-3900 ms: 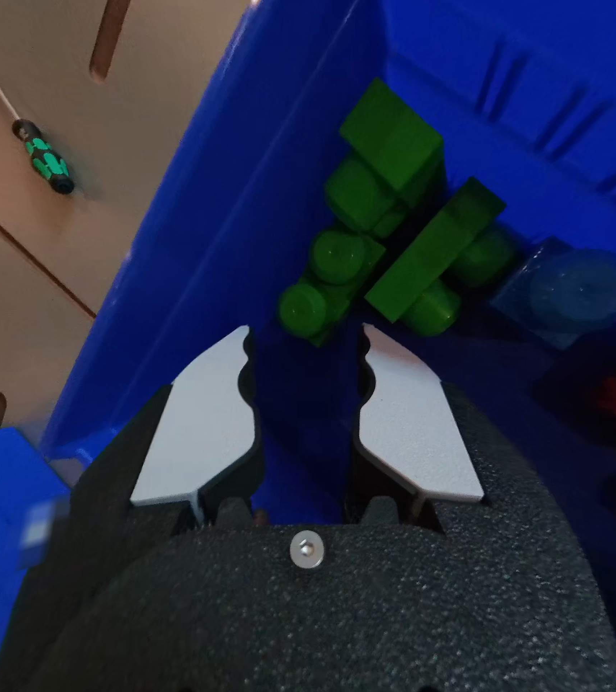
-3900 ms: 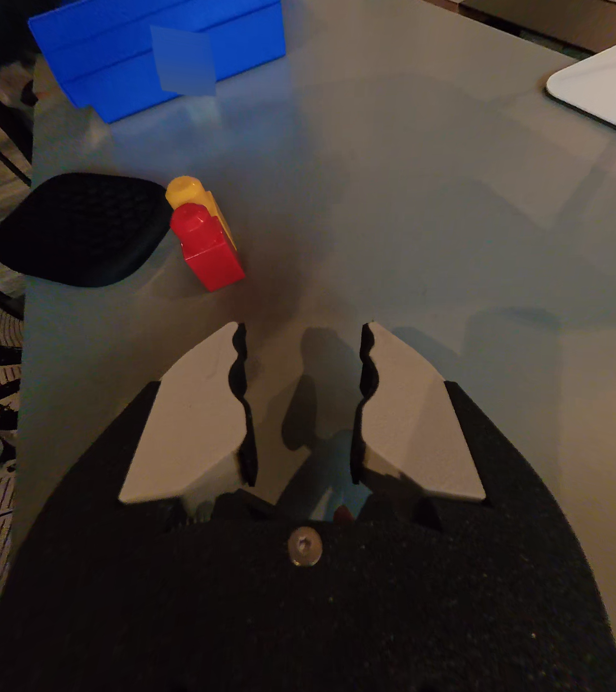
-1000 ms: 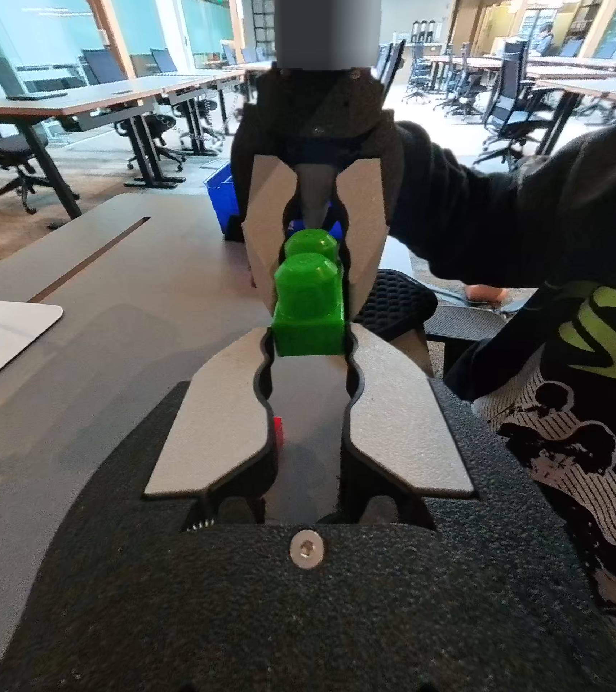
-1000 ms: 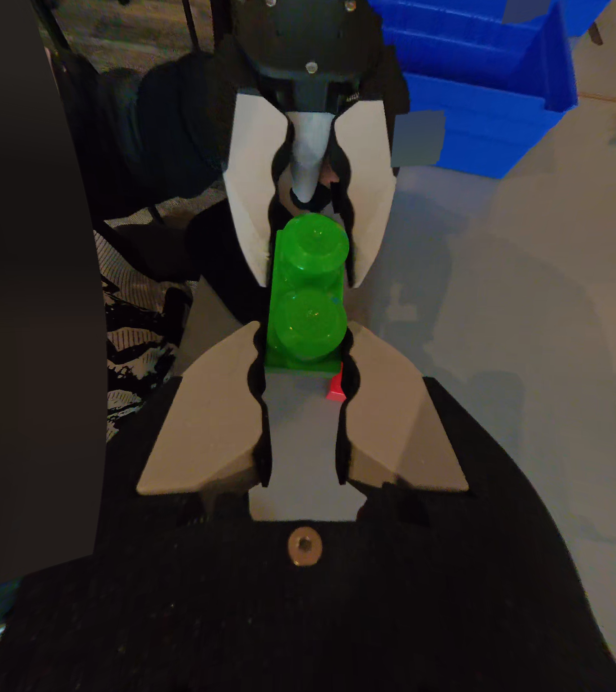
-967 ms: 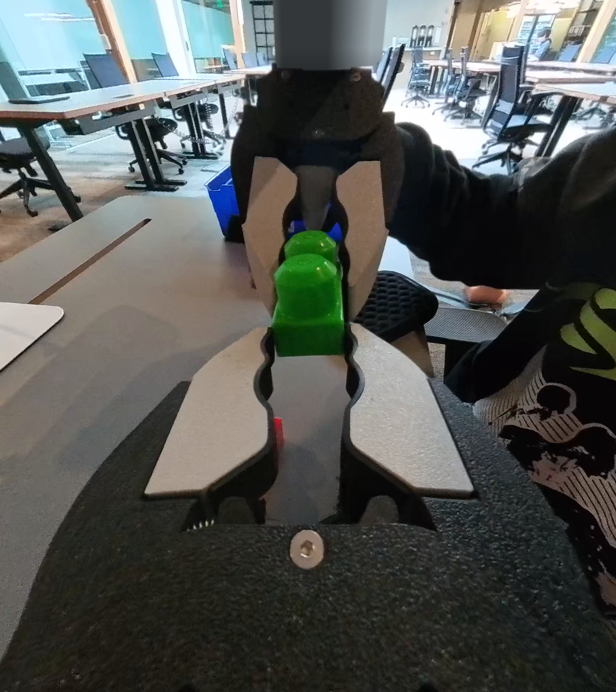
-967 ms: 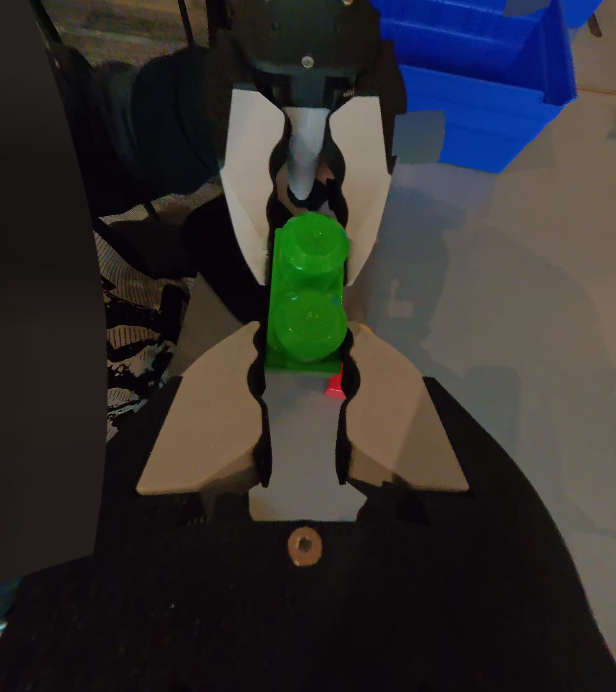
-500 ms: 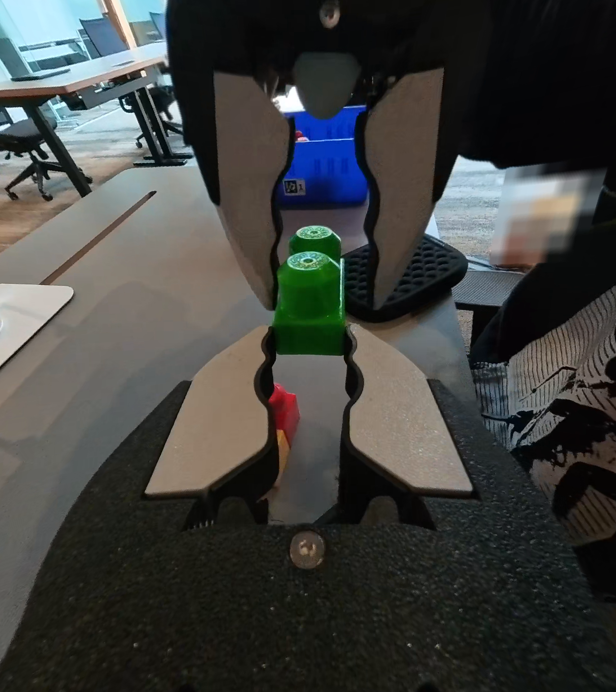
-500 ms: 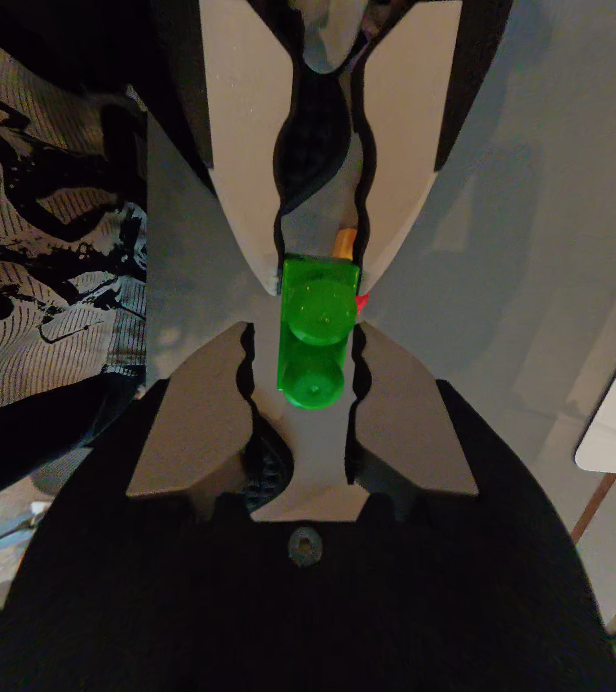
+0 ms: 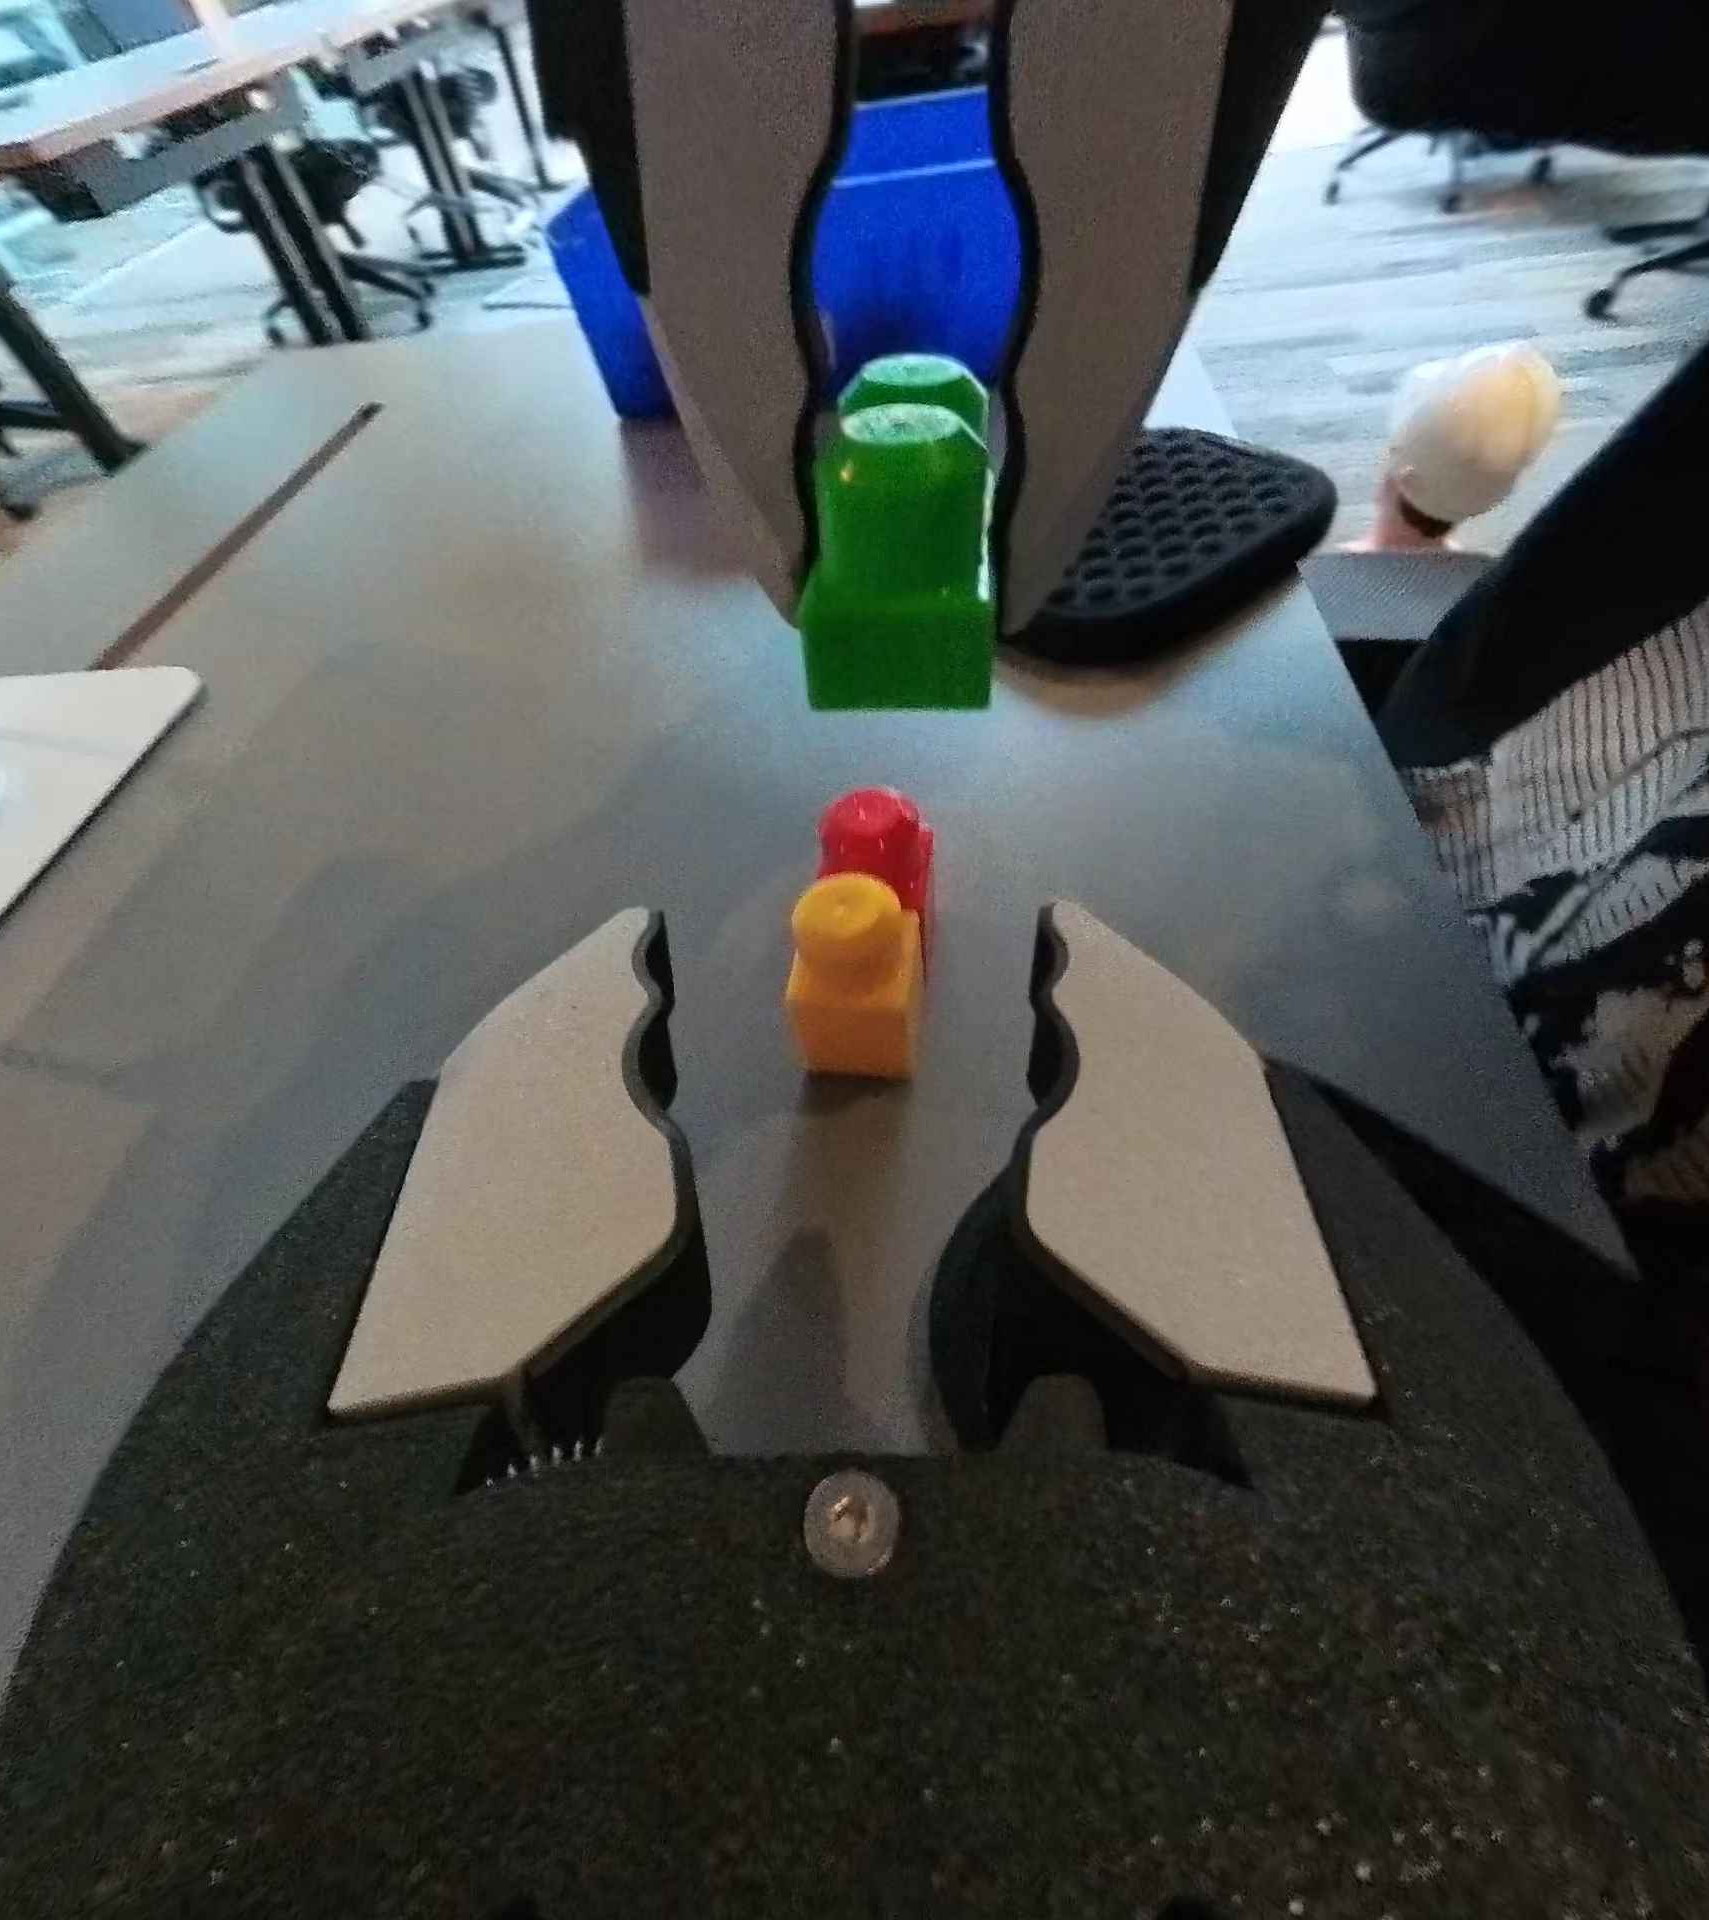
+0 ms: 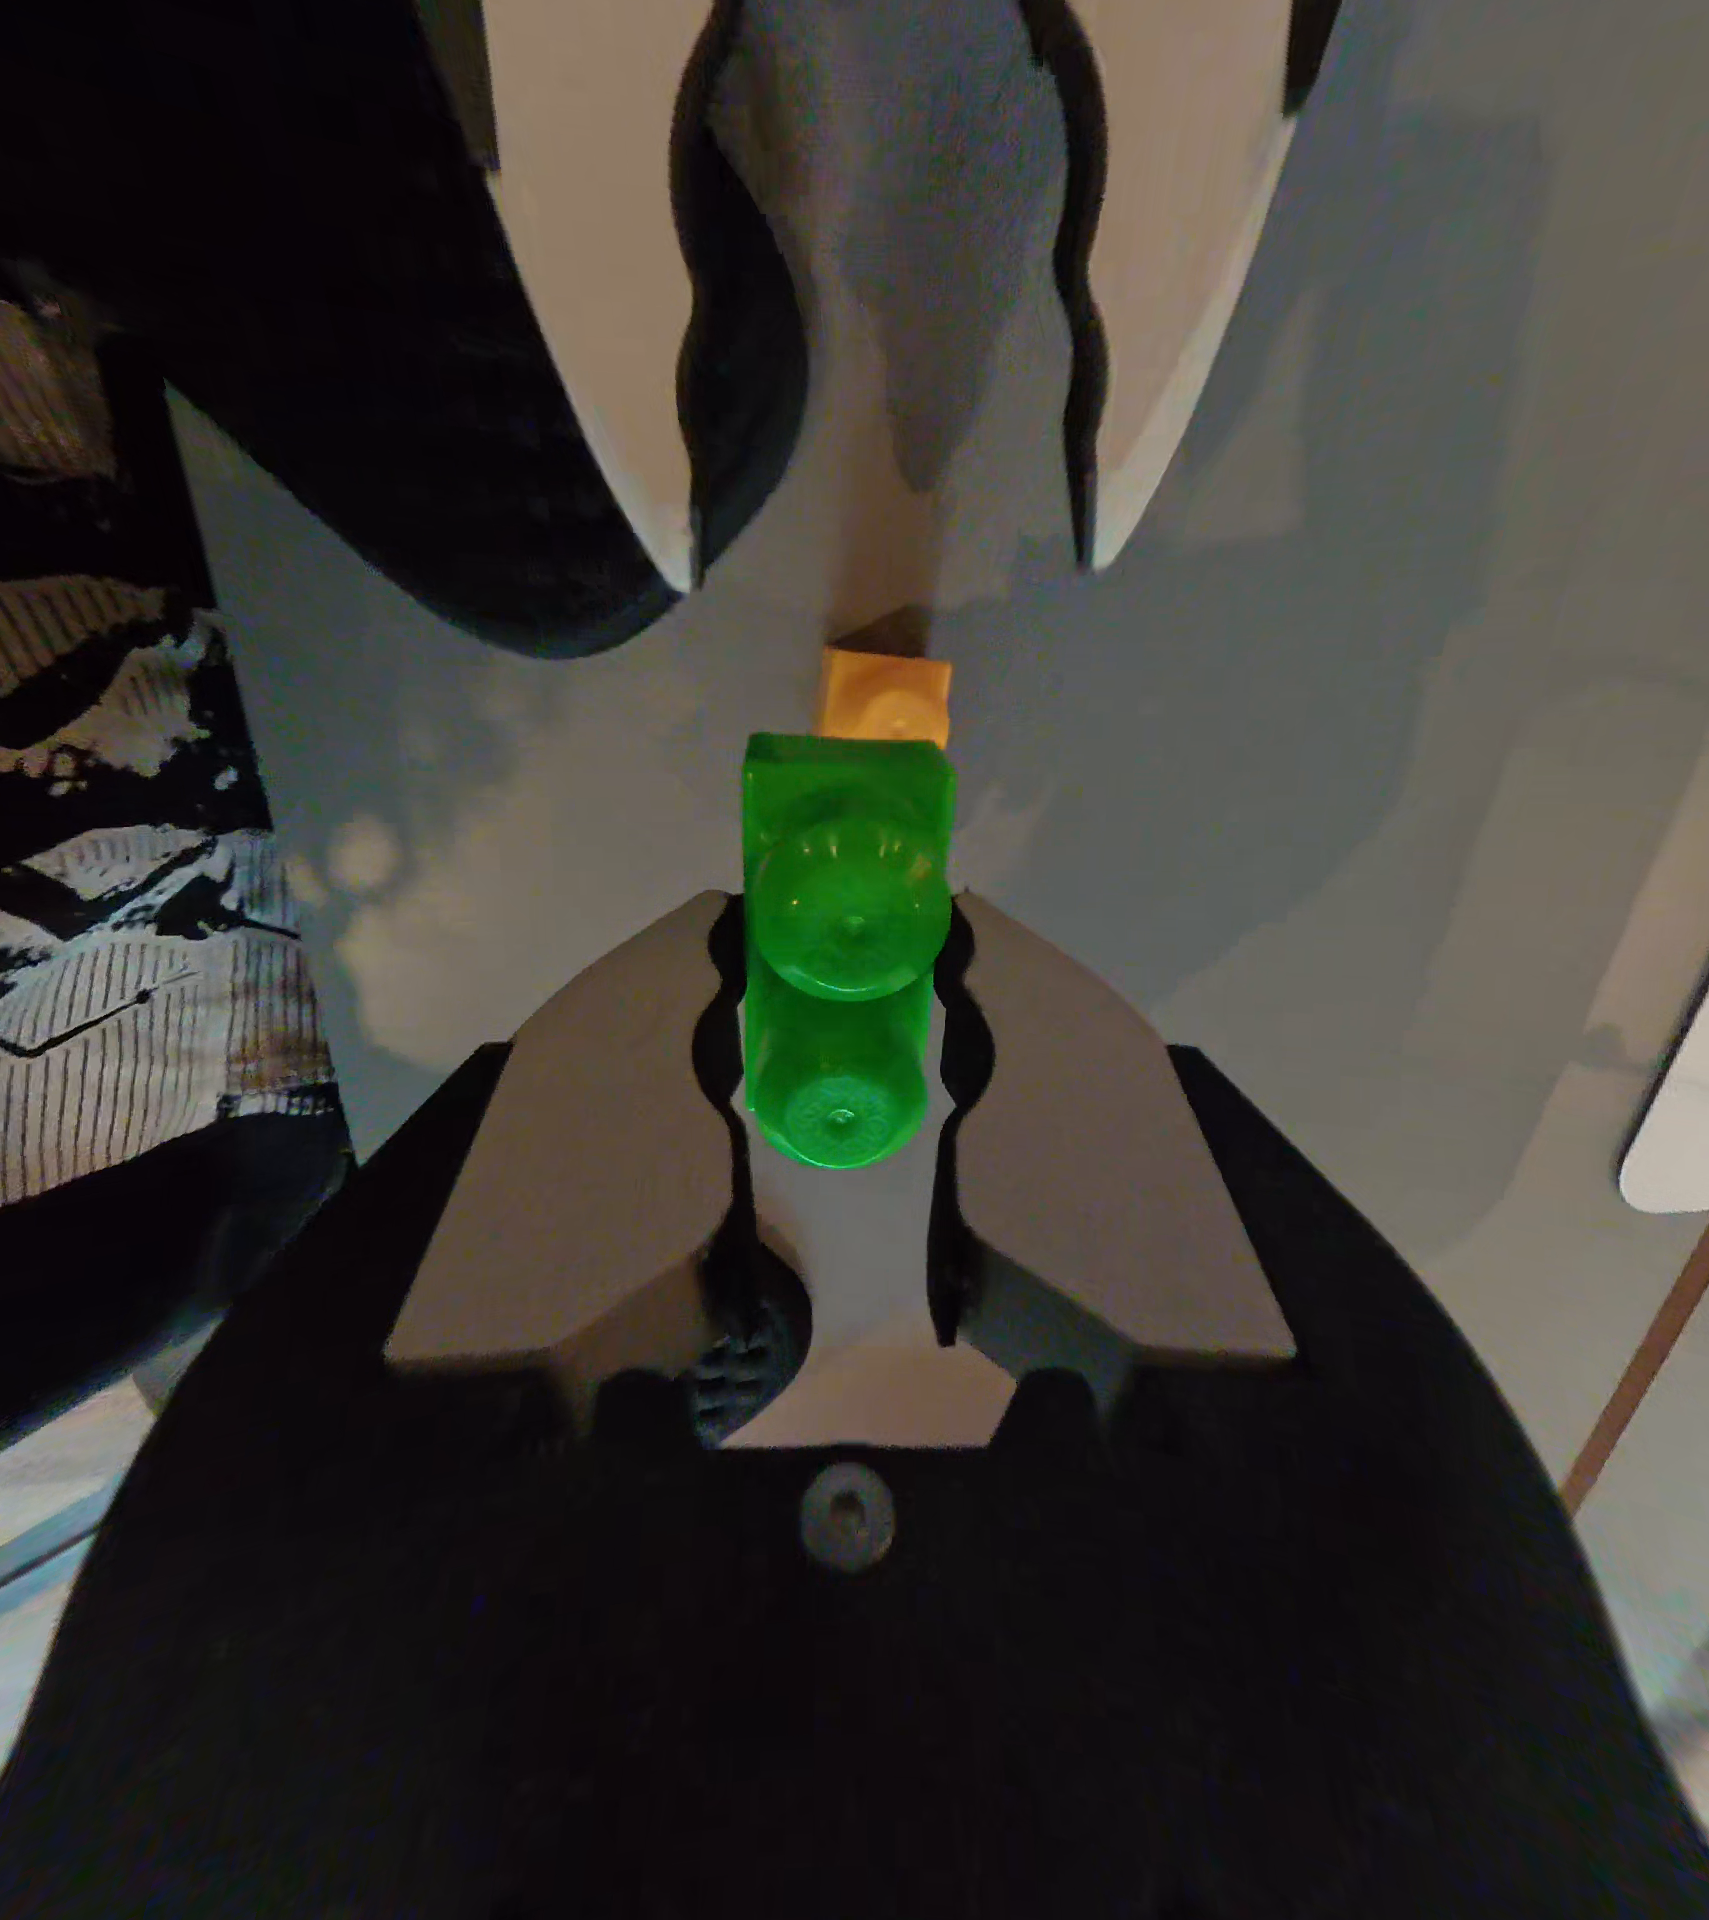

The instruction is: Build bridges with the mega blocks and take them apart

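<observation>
- Bright green two-stud plastic mega block [image 9: 897, 566] is off the table, pinched between the fingers of the right gripper [image 10: 842, 1023]; studs face up in the left wrist view.
- It hangs just above and a little beyond the two small blocks on the table, not touching them.
- Small red one-stud plastic block [image 9: 876, 844] and small yellow one-stud plastic block [image 9: 852, 982] stand upright, touching each other in a row, yellow nearer the left wrist camera, red behind it.
- In the right wrist view only the yellow block's top shows past the green one's far end; red is hidden.
- Left gripper [image 9: 850, 971] is spread wide and holds nothing, low to the table with the yellow block roughly between its tips, no contact visible.
- Progress, my read: both supports are set, the green span is not yet on them, so the first bridge is unfinished; pressing it down and all the take-apart are left.
- Supports touch, so it may turn out a stack rather than a gap bridge.
- Surface: smooth grey tabletop [image 9: 393, 790], a blue plastic bin [image 9: 917, 213] at the far end, a black perforated pad [image 9: 1177, 545] far right, a white flat base [image 9: 39, 769] at left.
- Room: open office with desks and wheeled chairs; a person's patterned sleeve on the right.
</observation>
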